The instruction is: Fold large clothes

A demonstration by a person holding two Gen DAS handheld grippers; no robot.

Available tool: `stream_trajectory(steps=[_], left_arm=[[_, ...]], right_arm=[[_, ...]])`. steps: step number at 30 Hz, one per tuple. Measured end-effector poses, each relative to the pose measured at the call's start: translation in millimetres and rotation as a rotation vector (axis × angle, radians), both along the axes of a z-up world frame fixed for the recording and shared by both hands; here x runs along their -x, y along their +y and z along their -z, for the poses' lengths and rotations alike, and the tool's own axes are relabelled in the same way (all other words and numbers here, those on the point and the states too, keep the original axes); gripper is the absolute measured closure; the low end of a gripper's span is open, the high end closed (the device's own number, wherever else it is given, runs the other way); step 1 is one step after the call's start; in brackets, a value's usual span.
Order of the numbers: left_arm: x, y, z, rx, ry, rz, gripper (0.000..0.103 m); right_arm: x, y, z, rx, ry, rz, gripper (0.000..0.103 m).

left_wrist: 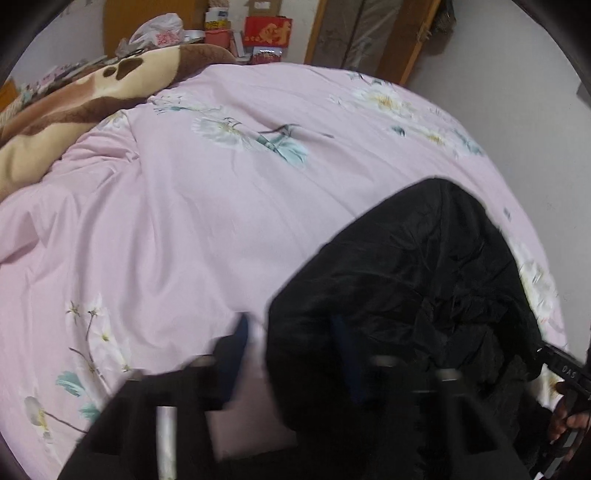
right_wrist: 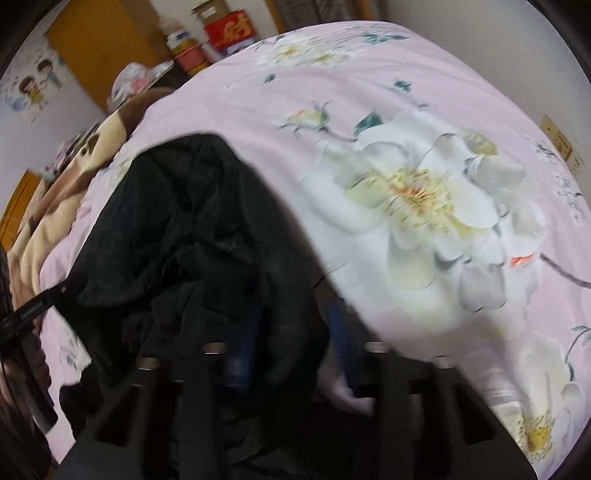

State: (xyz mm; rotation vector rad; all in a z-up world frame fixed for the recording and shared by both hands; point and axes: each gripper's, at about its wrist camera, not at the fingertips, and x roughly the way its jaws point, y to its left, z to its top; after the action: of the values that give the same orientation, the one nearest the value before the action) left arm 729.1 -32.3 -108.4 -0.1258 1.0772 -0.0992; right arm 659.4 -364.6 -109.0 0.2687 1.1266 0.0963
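A black padded jacket [left_wrist: 424,280] lies bunched on a pink floral bedsheet [left_wrist: 184,221]. My left gripper [left_wrist: 291,332] stands open around the jacket's near left edge: one blue pad shows on the sheet and the other is half hidden behind black fabric. In the right wrist view the jacket [right_wrist: 177,229] fills the left half, and my right gripper [right_wrist: 295,332] stands open around its near right edge, with fabric between the jaws. The right gripper also shows in the left wrist view [left_wrist: 565,373] at the far right, held by a hand.
A brown and cream blanket [left_wrist: 74,110] lies heaped at the bed's far left. Red boxes [left_wrist: 267,31] and a plastic bag [left_wrist: 159,31] stand beyond the bed's far edge. A wooden door frame [left_wrist: 402,40] stands behind. A large white flower print [right_wrist: 424,206] covers the sheet to the jacket's right.
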Motion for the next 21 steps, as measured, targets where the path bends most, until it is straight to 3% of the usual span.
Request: stream_trajectory(steps=[4, 11, 14, 19, 21], left_arm=[[11, -12, -7, -0.093, -0.023, 0.033, 0.091], [49, -14, -33, -0.140, -0.108, 0.032, 0.095], [86, -19, -53, -0.196, -0.222, 0.069, 0.095], [137, -4, -68, -0.117, -0.273, 0.038, 0.095], [155, 3, -69, -0.123, -0.293, 0.033, 0.095]], right_arm=[[9, 15, -3, 0.111, -0.016, -0.053, 0.091], [48, 37, -37, 0.276, -0.137, -0.107, 0.094], [77, 44, -57, 0.323, -0.214, -0.127, 0.095], [125, 54, -77, 0.342, -0.306, -0.151, 0.095], [151, 55, -81, 0.349, -0.333, -0.158, 0.095]])
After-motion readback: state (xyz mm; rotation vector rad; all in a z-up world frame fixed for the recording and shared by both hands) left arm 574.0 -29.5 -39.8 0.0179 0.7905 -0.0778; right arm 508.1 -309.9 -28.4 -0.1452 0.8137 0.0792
